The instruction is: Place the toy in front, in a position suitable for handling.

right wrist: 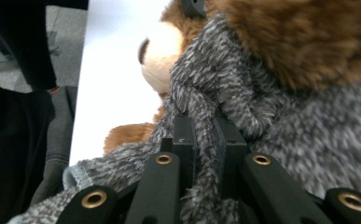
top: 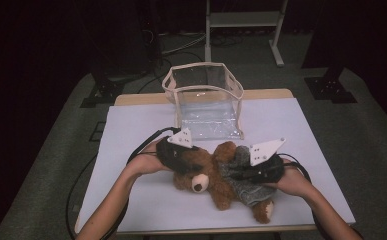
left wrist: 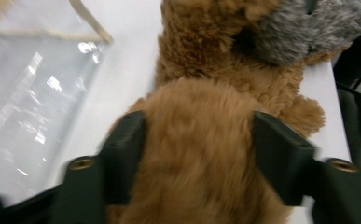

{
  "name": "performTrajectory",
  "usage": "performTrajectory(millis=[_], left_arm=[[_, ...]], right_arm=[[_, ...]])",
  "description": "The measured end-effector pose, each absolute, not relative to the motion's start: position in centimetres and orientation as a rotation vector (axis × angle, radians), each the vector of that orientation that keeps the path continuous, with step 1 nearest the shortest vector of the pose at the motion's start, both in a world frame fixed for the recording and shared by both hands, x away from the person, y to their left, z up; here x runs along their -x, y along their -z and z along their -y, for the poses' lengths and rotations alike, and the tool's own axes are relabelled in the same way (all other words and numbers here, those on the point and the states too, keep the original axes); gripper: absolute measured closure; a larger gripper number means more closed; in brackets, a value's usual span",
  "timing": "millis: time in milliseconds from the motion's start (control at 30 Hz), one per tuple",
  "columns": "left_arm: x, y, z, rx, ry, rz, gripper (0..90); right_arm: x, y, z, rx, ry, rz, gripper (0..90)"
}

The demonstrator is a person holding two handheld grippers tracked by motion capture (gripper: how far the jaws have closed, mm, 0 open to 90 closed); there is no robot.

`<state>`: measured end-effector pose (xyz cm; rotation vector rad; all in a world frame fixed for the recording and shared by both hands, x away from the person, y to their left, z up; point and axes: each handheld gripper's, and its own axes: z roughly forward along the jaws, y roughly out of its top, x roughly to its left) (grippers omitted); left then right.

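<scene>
Nearest the camera, in the lower centre of the high view, one brown plush teddy bear [top: 206, 175] lies on the white table top [top: 131, 125], head toward the left, wearing one grey knitted fleece garment [top: 241, 175] around its body.

Right gripper [top: 253, 172]: jaws pressed nearly together, pinching a narrow cord or fold of the grey garment, seen at lower centre of the right gripper view [right wrist: 201, 140].

Left gripper [top: 181, 160]: jaws spread either side of the bear's brown head or upper body, seen across the middle of the left gripper view [left wrist: 197, 149]. The fur fills the gap and touches both pads; whether they squeeze it cannot be told with certainty, but it reads as a loose hold.

Handling judgement: the bear is light, soft and compressible; nothing fragile. Pile fur gives good friction, though a shallow pinch will pull loose pile only. The garment is stretchy and limp, so it will drag and bunch rather than slide. Best holds: a bulky part of the bear for restraint, the hem or cord for the garment.

Farther off, upper centre of the high view, one clear plastic bag with beige trim [top: 203, 95] stands open, well apart from the bear.

Count: one bear, one garment, one bag, two grippers.
</scene>
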<state>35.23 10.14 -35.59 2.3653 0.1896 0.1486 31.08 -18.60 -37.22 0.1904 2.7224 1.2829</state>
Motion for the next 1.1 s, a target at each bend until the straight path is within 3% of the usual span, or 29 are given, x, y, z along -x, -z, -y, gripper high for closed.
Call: performTrajectory(millis=[200,433,633,700,867,967,1100], left_arm=[[-34.1,37.0,-10.6,-2.323,-0.18,-0.163,46.7],[-32.6,37.2,-11.2,-2.31,-0.23,-0.128,48.2],[-31.8,37.1,-11.5,-2.32,-0.243,-0.104,47.5],[-31.8,37.0,-11.8,-2.31,-0.231,-0.121,43.8],[-32.6,36.2,-10.9,-2.326,-0.199,-0.16,21.6],[-33.4,36.3,-9.8,-2.362,-0.163,-0.174,15.7],[-34.7,37.6,-9.2,-2.358,-0.031,-0.219,17.1]], right_arm=[[-30.8,36.9,17.8,-0.133,-1.246,-2.74,80.6],[-32.8,33.9,20.5,-0.232,-1.281,-2.629,80.6],[-33.8,34.9,19.8,-0.246,-1.25,-2.675,80.4],[-33.4,35.6,19.3,-0.225,-1.248,-2.706,80.5],[-32.3,36.5,18.8,-0.196,-1.237,-2.721,81.2],[-31.6,36.6,18.9,-0.171,-1.234,-2.727,81.2],[-31.4,36.7,19.0,-0.171,-1.245,-2.72,81.1]])
